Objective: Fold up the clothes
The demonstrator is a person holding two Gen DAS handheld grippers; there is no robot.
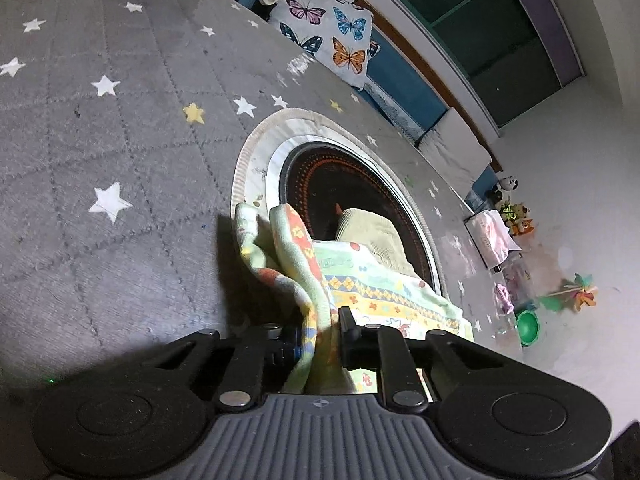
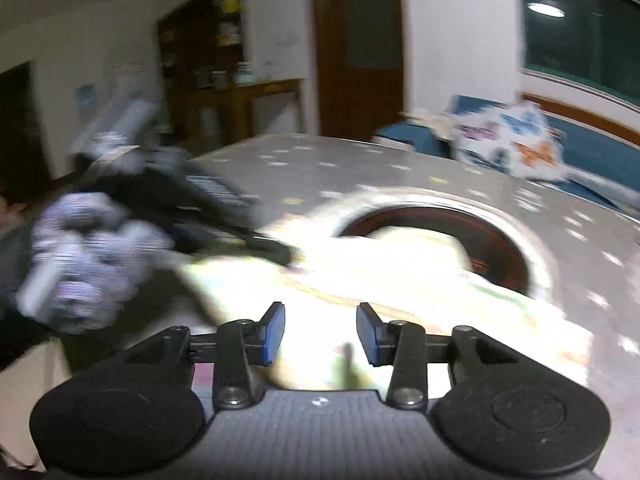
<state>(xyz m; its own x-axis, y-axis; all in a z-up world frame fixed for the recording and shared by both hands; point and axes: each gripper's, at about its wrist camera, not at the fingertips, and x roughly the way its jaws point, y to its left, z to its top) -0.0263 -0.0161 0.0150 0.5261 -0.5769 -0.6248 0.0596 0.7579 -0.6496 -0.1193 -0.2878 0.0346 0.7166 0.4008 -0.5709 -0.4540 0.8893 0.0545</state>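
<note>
The left gripper [image 1: 320, 334] pinches a bunched edge of the pastel patterned cloth [image 1: 384, 284], which stretches toward two o'clock across the round dark rug [image 1: 340, 184]. The right gripper's [image 2: 320, 330] fingers are spread above it. No writing is legible.

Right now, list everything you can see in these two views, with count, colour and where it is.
Patterned garment: one, green, yellow and orange, on the round mat.
Round mat: one, dark with pale rim, on the carpet.
Carpet: one, grey with stars, floor.
Butterfly pillow: one, white, on the blue sofa.
Soft toys: several, mixed colours, by the wall.
Pinwheel: one, multicoloured, floor.
Green bowl: one, floor.
Left gripper: shut on the garment.
Right gripper: open, above the garment.
</note>
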